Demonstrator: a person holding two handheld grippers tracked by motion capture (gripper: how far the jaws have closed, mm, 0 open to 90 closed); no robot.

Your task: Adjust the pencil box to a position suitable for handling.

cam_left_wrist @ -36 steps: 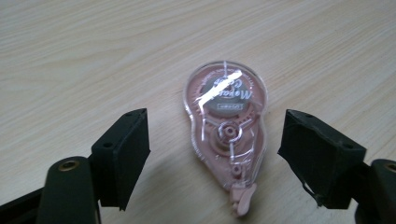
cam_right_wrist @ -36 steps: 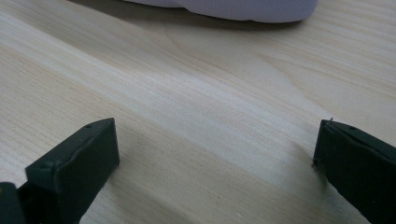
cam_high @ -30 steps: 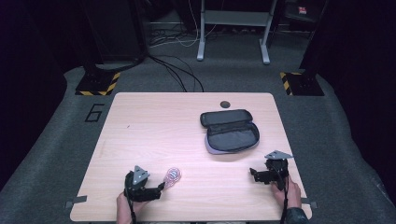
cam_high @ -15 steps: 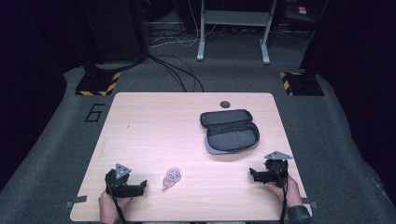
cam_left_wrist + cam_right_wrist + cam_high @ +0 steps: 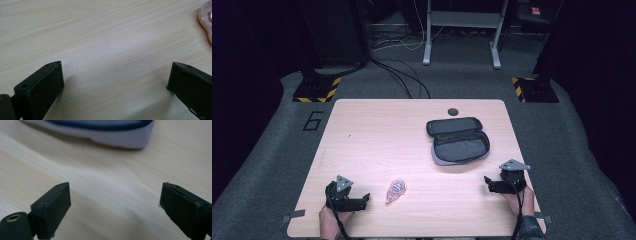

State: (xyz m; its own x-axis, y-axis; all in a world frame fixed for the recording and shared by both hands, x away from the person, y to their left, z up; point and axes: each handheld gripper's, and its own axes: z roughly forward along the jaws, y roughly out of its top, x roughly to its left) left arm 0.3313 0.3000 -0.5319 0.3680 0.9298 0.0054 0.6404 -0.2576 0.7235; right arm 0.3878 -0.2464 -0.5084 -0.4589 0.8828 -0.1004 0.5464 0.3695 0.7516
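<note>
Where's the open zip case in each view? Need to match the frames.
High view: zip case right of table centre, lid open.
Left gripper view: not in it.
Right gripper view: its pale lower edge with blue zip along the top, beyond the open claw.
Shared landmark: the light wood tabletop.

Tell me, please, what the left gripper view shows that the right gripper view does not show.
The left gripper view alone shows the edge of a small pink, translucent item at its upper right corner; I cannot tell what it is. The right gripper view alone shows the lower edge of an open case with a pale shell and a blue zipper line. Both share the light wooden table, and in each the left gripper or the right gripper has its black jaws wide apart with nothing between them.
</note>
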